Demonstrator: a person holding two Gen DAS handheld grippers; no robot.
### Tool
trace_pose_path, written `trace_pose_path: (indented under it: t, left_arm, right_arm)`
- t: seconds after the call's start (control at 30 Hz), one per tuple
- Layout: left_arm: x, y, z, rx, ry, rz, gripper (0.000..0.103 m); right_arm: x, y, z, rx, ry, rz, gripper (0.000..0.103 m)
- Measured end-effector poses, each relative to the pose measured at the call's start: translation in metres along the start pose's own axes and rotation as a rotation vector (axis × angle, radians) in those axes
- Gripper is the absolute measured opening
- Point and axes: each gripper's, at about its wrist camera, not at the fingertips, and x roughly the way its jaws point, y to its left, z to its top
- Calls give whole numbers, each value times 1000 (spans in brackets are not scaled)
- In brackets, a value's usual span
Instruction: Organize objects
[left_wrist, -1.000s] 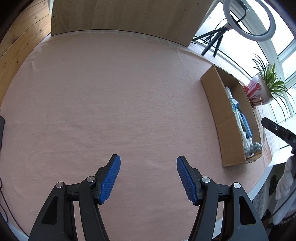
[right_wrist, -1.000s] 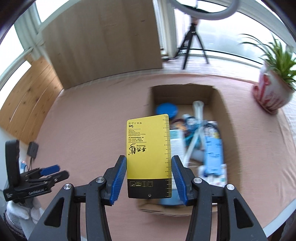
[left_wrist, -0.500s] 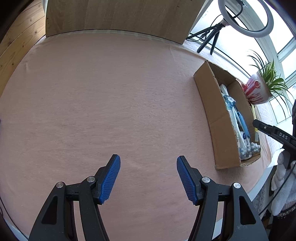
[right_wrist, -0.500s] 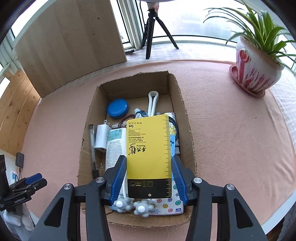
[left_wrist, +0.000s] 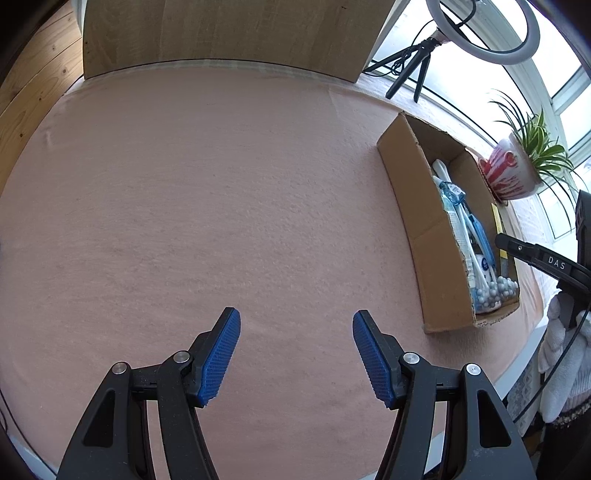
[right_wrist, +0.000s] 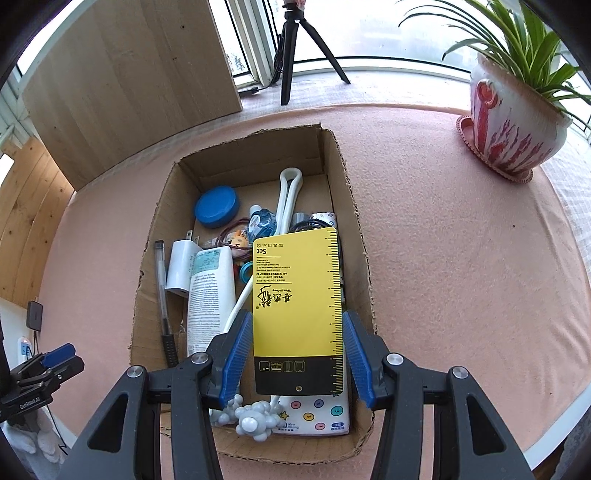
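My right gripper (right_wrist: 295, 347) is shut on a flat yellow card package (right_wrist: 297, 306) with a ruler edge and holds it over the near half of an open cardboard box (right_wrist: 349, 221). The box holds a blue lid (right_wrist: 216, 206), a white tube (right_wrist: 210, 291), a white charger (right_wrist: 181, 267), a black pen (right_wrist: 162, 302) and several other small items. My left gripper (left_wrist: 295, 354) is open and empty above bare pink cloth; the box (left_wrist: 413, 236) lies to its right, and the right gripper's body (left_wrist: 543, 258) shows beyond it.
A red-and-white plant pot (right_wrist: 513, 122) stands on the cloth right of the box. A black tripod (right_wrist: 295, 48) and a wooden board (right_wrist: 129, 85) stand at the back. The table's front edge (right_wrist: 554, 435) runs close below the box.
My right gripper has carried the yellow package forward and down over the box, which now looks larger and closer. My left gripper has stayed open and shifted slightly.
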Motion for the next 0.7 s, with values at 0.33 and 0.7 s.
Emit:
trace_pose_path:
  t: [0.33,0.7]
  left_arm:
    - [-1,-2,0,4,-3,-2,67]
    - [-13,3,2,6,-29,5,67]
  right_arm:
    - [-2,1,0,14,-4,-4,51]
    - [-20,26,-4,-12,-37,18,51]
